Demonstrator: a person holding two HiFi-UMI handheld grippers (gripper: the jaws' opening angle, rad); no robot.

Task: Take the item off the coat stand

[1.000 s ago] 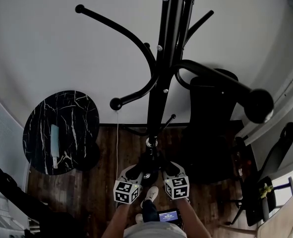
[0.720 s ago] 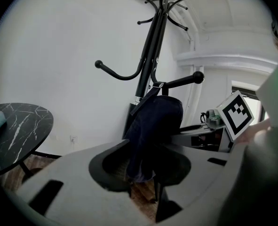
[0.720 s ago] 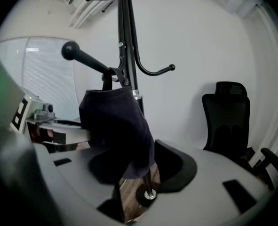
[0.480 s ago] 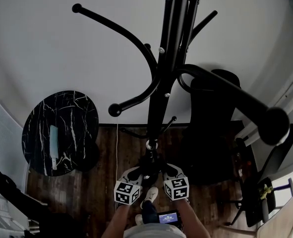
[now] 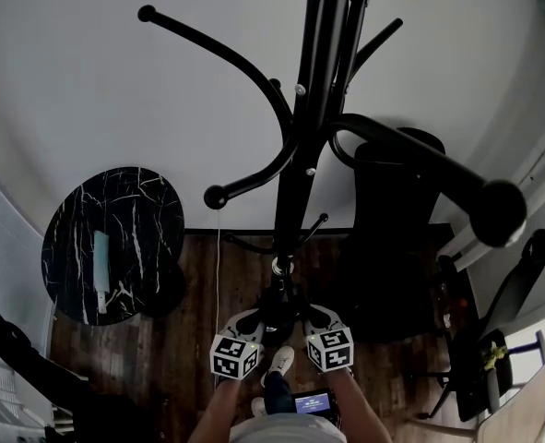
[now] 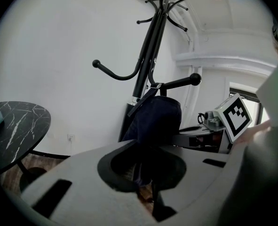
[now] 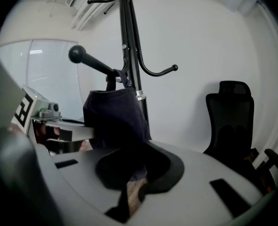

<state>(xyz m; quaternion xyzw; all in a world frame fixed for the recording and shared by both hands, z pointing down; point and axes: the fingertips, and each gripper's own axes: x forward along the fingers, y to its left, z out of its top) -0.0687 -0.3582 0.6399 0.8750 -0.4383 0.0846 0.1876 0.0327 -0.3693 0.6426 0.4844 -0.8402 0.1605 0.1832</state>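
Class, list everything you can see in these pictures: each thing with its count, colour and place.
coat stand: one, black, centre, by the white wall
bag: one, dark navy, hanging by its strap from a lower hook of the stand
table: one, round, black marble, left of the stand
pale object: one, light teal, lying on the table
office chair: one, black, right of the stand
cable: one, white, running down the wall
floor: dark wood
left gripper: one, grey, jaws shut on the bag's lower edge
right gripper: one, grey, jaws closing with the bag between them
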